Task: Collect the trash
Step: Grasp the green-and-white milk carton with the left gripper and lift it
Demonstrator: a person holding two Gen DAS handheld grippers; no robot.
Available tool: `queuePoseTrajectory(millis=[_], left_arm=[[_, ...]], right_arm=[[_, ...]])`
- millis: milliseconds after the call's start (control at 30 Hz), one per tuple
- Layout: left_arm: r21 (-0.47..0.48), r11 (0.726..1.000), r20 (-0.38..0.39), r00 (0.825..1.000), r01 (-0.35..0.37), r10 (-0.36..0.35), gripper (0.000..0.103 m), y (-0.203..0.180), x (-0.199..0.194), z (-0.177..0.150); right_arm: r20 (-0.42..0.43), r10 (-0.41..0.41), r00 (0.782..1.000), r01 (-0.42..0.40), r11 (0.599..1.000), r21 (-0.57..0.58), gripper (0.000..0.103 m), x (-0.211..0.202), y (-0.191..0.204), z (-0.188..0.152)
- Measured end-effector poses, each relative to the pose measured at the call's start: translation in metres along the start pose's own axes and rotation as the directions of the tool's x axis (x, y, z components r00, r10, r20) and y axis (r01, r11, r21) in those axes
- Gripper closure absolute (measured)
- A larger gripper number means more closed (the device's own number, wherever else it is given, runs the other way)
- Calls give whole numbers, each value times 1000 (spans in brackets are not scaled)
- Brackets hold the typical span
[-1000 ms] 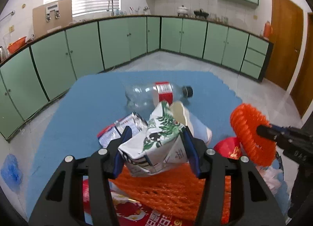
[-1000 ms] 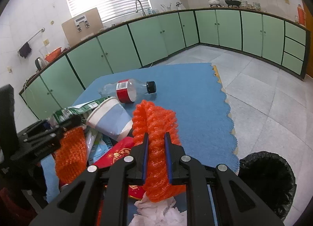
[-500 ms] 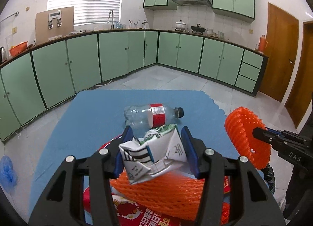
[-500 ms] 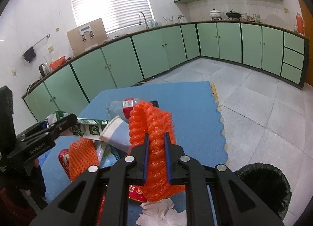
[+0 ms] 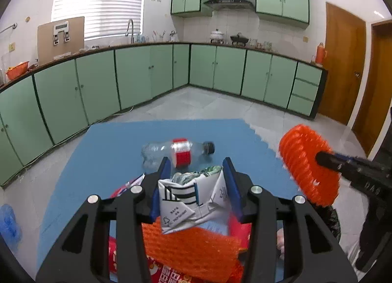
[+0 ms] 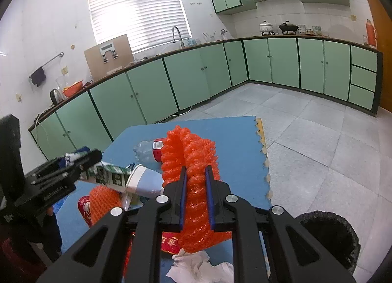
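Observation:
My left gripper is shut on a crushed white and green carton and holds it above the blue mat. My right gripper is shut on an orange foam net, lifted clear of the mat; the net also shows in the left wrist view. A clear plastic bottle with a red label lies on the mat ahead. Below lie another orange net, a paper cup, red packaging and white tissue.
A black bin with a black liner stands on the tile floor at the mat's right edge. Green kitchen cabinets line the far walls. A blue bag lies on the floor at left. A wooden door is at right.
Both grippers have risen with their loads. The carton has come up off the paper cup and the pile, and the views now look farther out over the mat.

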State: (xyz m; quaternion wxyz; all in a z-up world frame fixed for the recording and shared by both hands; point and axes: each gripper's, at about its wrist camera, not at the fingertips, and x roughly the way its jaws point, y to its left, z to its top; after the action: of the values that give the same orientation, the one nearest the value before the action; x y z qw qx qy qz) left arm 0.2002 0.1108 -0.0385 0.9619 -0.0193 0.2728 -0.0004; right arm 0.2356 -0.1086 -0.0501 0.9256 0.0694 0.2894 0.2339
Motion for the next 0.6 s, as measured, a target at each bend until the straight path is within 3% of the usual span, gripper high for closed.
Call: queuePoseTrajectory(millis=[200,367,600], left_arm=[[16,999,-98,994,-37,39,60,8,-1,-24],[-17,999,-221,974,-49,44,62,22,12,-47],[-13,998,-259,964,-63,58,49,26,23,-48]], right_arm=[[-13,19,1000,-19,1000,23,89,3,-2,-2],[-22,28,999,-28,999,18,89,6,0,-5],[-47,33,998,-33,999,9,89,10,3,-11]])
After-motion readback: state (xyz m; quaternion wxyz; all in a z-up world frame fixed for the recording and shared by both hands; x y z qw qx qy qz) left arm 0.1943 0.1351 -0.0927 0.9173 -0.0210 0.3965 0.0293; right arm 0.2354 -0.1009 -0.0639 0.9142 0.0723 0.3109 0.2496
